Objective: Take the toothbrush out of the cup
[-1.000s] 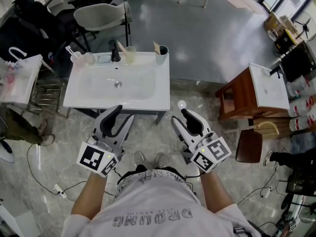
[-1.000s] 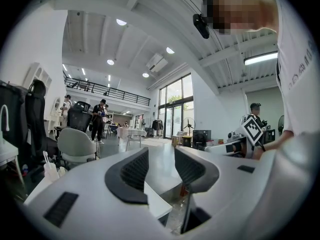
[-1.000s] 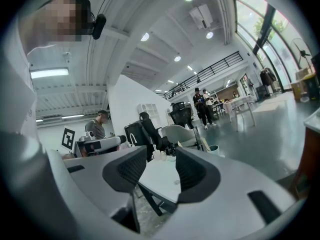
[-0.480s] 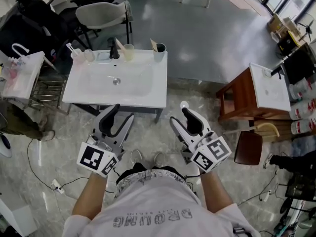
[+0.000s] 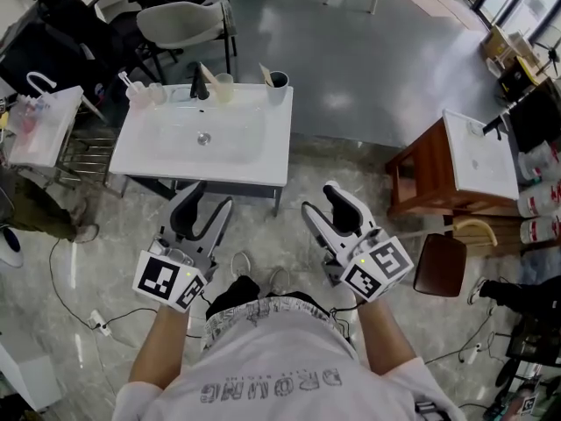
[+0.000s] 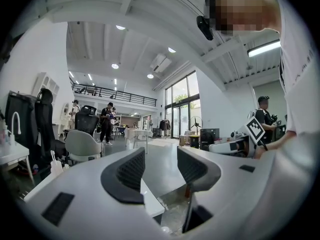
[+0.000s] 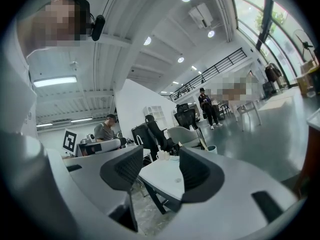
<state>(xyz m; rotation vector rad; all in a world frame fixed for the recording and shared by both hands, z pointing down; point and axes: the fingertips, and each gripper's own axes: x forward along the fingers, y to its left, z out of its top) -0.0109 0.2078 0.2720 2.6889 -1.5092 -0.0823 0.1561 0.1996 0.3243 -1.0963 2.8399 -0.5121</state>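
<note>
A white sink table (image 5: 254,152) stands ahead of me. Along its back edge stand a dark cup (image 5: 278,80) holding a pale toothbrush (image 5: 265,72), a translucent cup (image 5: 224,86) beside the black faucet (image 5: 200,87), and clear cups (image 5: 138,97) at the left. My left gripper (image 5: 206,202) and right gripper (image 5: 324,202) hover level over the floor, short of the sink's front edge. Both have just been opening, with nothing between their jaws. The right gripper view frames the sink (image 7: 162,176) and the dark cup (image 7: 211,149) behind its gripper (image 7: 161,170). The left gripper (image 6: 162,166) faces past a sink corner (image 6: 150,204).
A wooden stand with a white top (image 5: 478,160) and a dark stool (image 5: 436,263) are at the right. A small white table (image 5: 39,130) and a metal rack (image 5: 86,160) flank the sink's left. Chairs (image 5: 180,24) stand behind it. Cables (image 5: 66,288) lie on the floor.
The sink table now sits a little higher and further left in the head view. Both grippers' jaws stand slightly wider apart than a second ago.
</note>
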